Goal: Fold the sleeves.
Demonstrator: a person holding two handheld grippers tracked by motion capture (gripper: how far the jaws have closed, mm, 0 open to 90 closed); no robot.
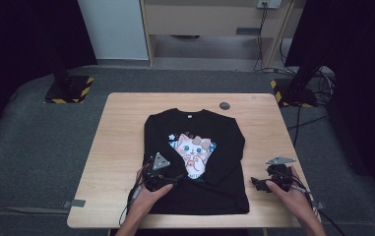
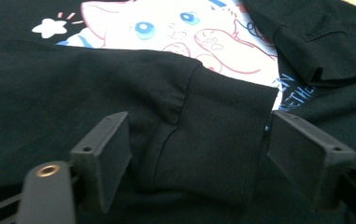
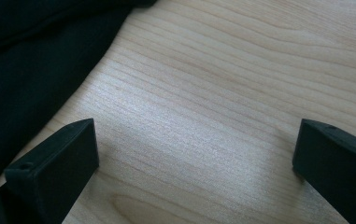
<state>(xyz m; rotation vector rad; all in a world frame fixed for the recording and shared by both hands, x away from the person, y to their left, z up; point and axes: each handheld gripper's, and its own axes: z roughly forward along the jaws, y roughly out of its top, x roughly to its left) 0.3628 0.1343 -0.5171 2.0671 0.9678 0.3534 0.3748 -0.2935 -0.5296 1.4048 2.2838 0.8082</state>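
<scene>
A: While the black long-sleeved sweatshirt with the white cat print (image 1: 195,162) lies flat on the pale wooden table (image 1: 121,147), collar at the far edge and hem at the near one, where does each gripper stand to it?

B: The left gripper (image 1: 156,178) sits over the shirt's lower left part, just below and left of the cat. The right gripper (image 1: 268,181) hovers off the shirt, over bare wood beside its right edge.

A: And the black sleeve cuff (image 2: 213,135)?

B: It lies folded across the body, just below the cat print and touching it. Its long axis runs slantwise away from the left gripper, and the cuff's end sits straight between that gripper's jaws.

A: Clamped?

B: No. The left jaws stand apart, one on either side of the cuff, and neither pad seems to press the cloth. The right jaws are spread wide with nothing but wood between them.

A: So which hand is nearer?

B: The left, plainly. I judge any further work on that sleeve falls to it.
</scene>
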